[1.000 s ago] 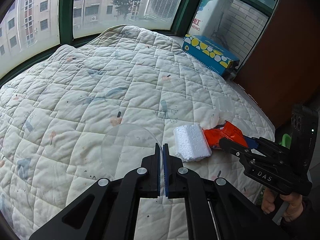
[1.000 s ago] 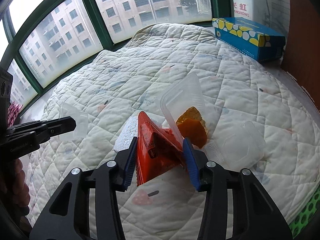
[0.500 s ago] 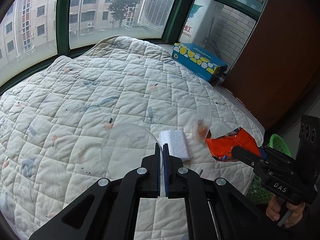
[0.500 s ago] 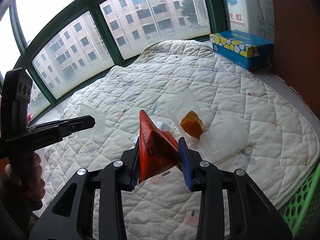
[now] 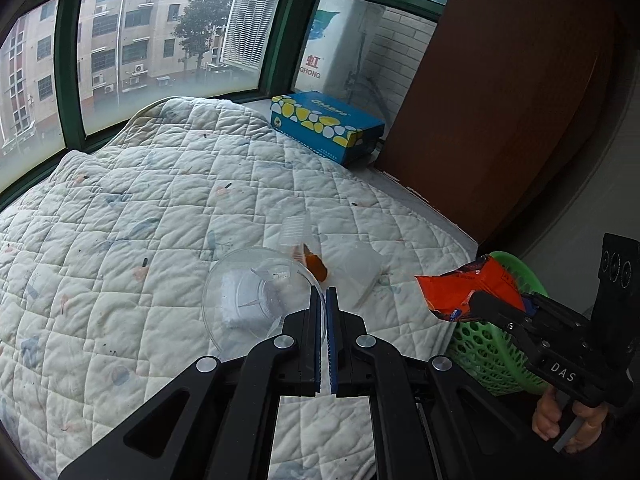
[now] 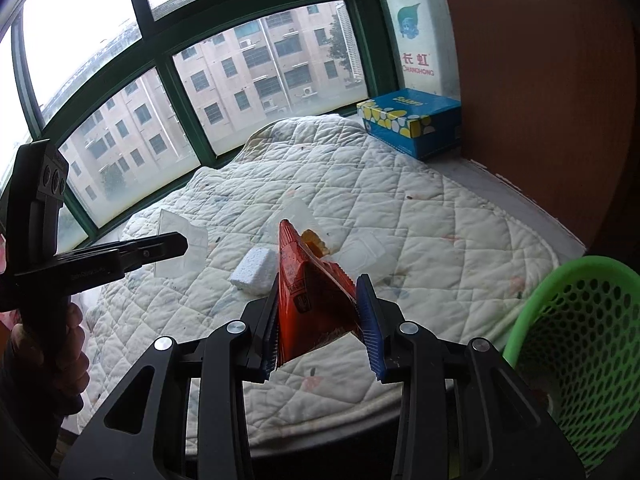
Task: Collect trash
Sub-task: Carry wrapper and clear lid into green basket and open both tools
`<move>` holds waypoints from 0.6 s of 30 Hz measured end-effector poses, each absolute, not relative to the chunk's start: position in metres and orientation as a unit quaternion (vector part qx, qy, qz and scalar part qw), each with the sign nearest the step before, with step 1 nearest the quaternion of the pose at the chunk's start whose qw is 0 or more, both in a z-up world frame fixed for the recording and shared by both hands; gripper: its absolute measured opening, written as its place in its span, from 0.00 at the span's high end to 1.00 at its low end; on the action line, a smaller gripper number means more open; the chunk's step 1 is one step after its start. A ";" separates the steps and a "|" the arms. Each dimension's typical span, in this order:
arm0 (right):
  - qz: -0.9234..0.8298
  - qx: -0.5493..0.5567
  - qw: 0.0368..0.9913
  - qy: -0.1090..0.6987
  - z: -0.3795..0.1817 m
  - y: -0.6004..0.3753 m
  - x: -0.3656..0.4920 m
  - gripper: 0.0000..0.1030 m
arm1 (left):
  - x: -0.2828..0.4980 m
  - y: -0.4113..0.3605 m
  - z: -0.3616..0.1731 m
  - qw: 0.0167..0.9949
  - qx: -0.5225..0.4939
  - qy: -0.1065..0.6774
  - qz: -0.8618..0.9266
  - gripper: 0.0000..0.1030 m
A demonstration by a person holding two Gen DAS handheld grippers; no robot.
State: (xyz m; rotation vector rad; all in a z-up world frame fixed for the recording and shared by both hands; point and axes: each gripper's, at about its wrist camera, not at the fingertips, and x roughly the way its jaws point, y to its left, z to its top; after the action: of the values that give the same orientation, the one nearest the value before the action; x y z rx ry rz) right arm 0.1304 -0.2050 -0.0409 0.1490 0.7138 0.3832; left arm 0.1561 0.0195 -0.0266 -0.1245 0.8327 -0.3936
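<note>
My left gripper [image 5: 325,300] is shut on the rim of a clear plastic cup [image 5: 252,300] and holds it above the quilt; it shows from the side in the right wrist view [image 6: 176,245]. My right gripper [image 6: 318,294] is shut on a red snack wrapper [image 6: 310,292], held in the air beside the green mesh basket [image 6: 576,344]; the wrapper also shows in the left wrist view [image 5: 460,290]. On the quilt lie a white foam block [image 6: 254,270], a clear container with orange residue [image 5: 306,246] and a flat clear lid [image 5: 356,270].
A quilted bed cover [image 5: 140,208] fills the middle. A blue and yellow box [image 5: 324,128] stands at the far edge by the window. A brown wardrobe panel [image 5: 500,100] rises on the right. The basket [image 5: 496,344] stands on the floor off the bed's right edge.
Both grippers have drawn back and up from the quilt. My right gripper has carried the red wrapper to the right, toward the green basket. My left gripper keeps hold of the clear cup.
</note>
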 end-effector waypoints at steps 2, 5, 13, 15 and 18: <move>0.176 0.076 0.919 0.343 -0.040 -0.217 0.125 0.66 | 0.155 0.005 -0.024 0.892 -0.056 0.400 -0.200 0.97; 0.156 0.084 0.923 0.340 -0.039 -0.239 0.117 0.66 | 0.153 -0.018 -0.021 0.888 -0.052 0.402 -0.218 0.97; 0.096 0.101 0.930 0.340 -0.042 -0.301 0.098 0.65 | 0.149 -0.082 -0.012 0.876 -0.027 0.400 -0.266 0.97; 0.078 0.101 0.932 0.338 -0.043 -0.316 0.093 0.65 | 0.148 -0.097 -0.011 0.873 -0.020 0.401 -0.278 0.97; 0.052 0.110 0.933 0.338 -0.044 -0.338 0.086 0.64 | 0.147 -0.119 -0.009 0.868 -0.011 0.401 -0.294 0.97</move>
State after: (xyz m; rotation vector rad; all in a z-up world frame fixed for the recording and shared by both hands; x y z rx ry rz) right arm 0.0864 -0.3384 -0.0441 0.2246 0.6911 0.1057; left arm 0.1466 -0.1194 -0.0088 -0.0240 0.8398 -0.6151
